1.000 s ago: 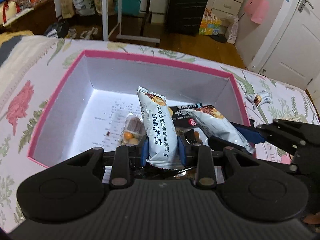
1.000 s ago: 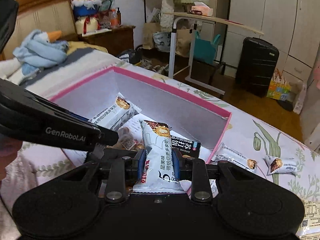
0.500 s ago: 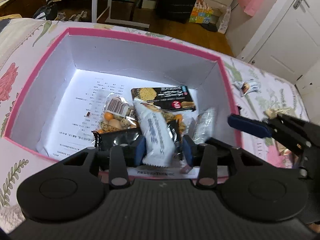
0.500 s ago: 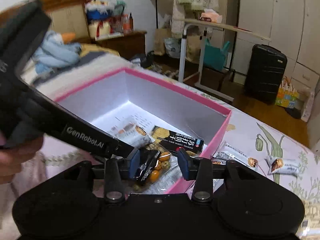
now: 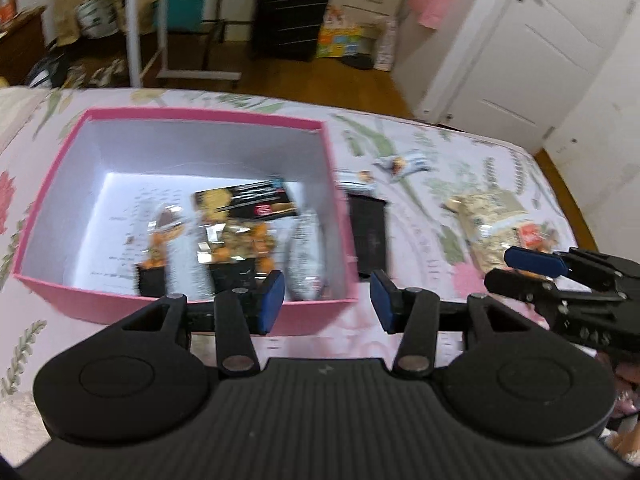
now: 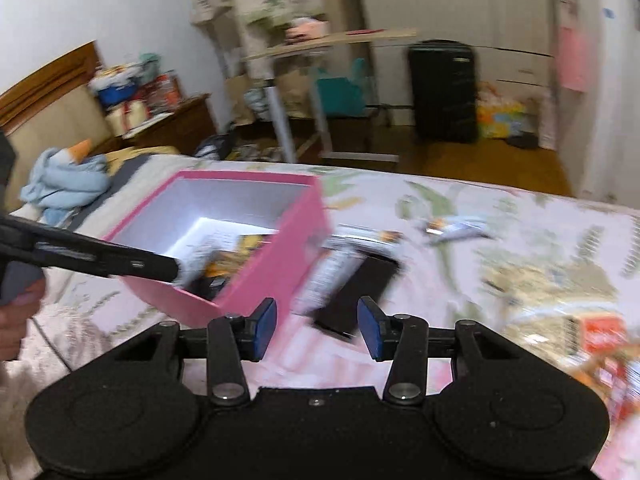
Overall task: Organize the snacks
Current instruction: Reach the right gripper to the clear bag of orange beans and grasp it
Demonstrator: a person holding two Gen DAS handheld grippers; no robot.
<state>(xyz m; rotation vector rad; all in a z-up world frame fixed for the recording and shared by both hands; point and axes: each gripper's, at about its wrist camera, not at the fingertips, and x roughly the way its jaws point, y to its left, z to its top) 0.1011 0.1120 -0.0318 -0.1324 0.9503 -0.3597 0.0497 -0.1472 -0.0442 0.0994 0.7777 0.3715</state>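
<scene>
A pink box (image 5: 200, 114) with a white inside stands on the flowered bed cover. It holds a black packet (image 5: 248, 200), orange nut packets (image 5: 236, 244) and white packets (image 5: 306, 256). My left gripper (image 5: 327, 300) hangs over the box's near right corner, its jaws opening with nothing between them. My right gripper (image 6: 317, 324) is also opening and empty, right of the box (image 6: 264, 276), above a black packet (image 6: 360, 292) on the cover. It shows in the left wrist view too, as the right gripper (image 5: 524, 272). The picture is blurred.
Loose on the cover right of the box lie small white packets (image 5: 402, 162), a large beige bag (image 5: 488, 216) and a red packet (image 6: 600, 334). A blue cloth (image 6: 64, 180) sits left on the bed. Beyond the bed stand a black suitcase (image 5: 294, 12) and a white door (image 5: 532, 48).
Both grippers let go of their white snack packets, which now lie in the box. Both opened, pulled back and swung right, so the box sits further left in both views.
</scene>
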